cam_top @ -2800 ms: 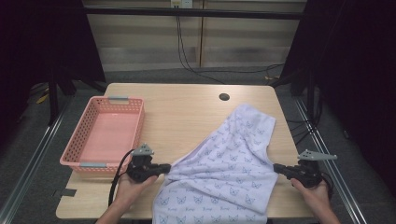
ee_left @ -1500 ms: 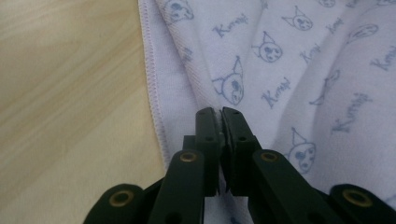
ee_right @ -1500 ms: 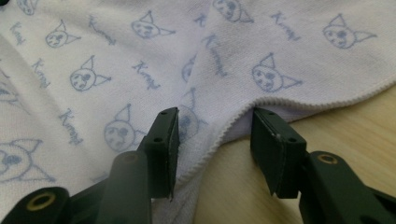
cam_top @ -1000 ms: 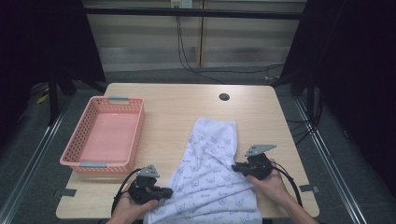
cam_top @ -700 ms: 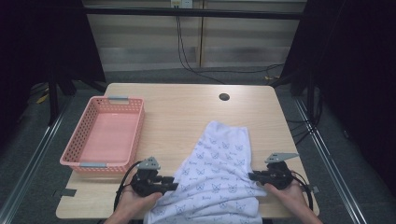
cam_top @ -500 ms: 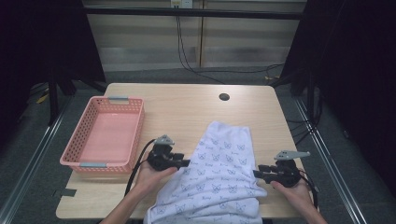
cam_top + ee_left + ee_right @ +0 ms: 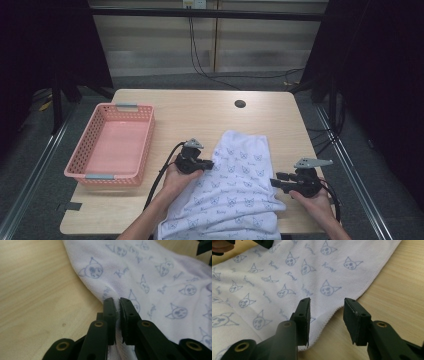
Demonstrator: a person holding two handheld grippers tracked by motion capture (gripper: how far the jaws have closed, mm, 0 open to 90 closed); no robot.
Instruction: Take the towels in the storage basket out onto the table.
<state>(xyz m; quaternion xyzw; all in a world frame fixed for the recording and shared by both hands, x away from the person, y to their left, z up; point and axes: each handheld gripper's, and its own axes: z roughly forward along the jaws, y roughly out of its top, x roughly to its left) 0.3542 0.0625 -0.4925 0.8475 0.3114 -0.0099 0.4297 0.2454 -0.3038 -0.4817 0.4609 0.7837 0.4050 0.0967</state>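
Both hands have shifted: left gripper [image 7: 118,305] pinches the white cat-print cloth [image 7: 239,185]; right gripper [image 7: 325,315], just opening, could miss its hem, skewing the fold.

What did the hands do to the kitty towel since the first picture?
The towel was folded narrower. The left gripper moved up its left edge and closed on it again. The right gripper let go, its jaws just opening, and sits over the right edge. The pink basket and table stayed put.

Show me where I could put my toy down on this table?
Bare wood lies behind the cat-print cloth, around the round hole, and between the cloth and the pink basket. The front is crowded: cloth, left gripper and right gripper.
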